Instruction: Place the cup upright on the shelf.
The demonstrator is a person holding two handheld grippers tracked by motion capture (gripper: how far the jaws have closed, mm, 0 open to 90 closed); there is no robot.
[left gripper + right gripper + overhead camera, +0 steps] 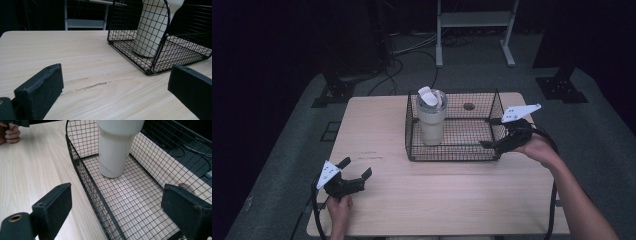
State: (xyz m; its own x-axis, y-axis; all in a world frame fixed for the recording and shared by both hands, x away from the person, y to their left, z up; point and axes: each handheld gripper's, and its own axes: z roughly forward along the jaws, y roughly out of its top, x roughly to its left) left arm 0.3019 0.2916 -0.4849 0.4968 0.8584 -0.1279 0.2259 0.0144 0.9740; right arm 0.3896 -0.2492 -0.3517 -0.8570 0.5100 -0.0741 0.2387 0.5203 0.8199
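Note:
A black wire basket [462, 150] stands on the wooden table [437, 200], right of centre. A cream tumbler [432, 125] with a lid stands upright in its left part. My right gripper [488, 132] is open at the basket's right end. In the right gripper view the basket's wall [82, 177] runs between the jaws of that gripper [115, 205], with the tumbler [115, 147] ahead. My left gripper [355, 167] is open and empty low over the table's front left. The left gripper view looks past the open jaws [115, 82] to the basket [160, 50] and tumbler [152, 27].
A round hole [469, 106] sits in the tabletop behind the basket. A faint scratch [85, 87] marks the wood ahead of the left gripper. The other hand [10, 132] shows far off. A metal frame [474, 20] and cables [397, 65] lie on the floor beyond the table.

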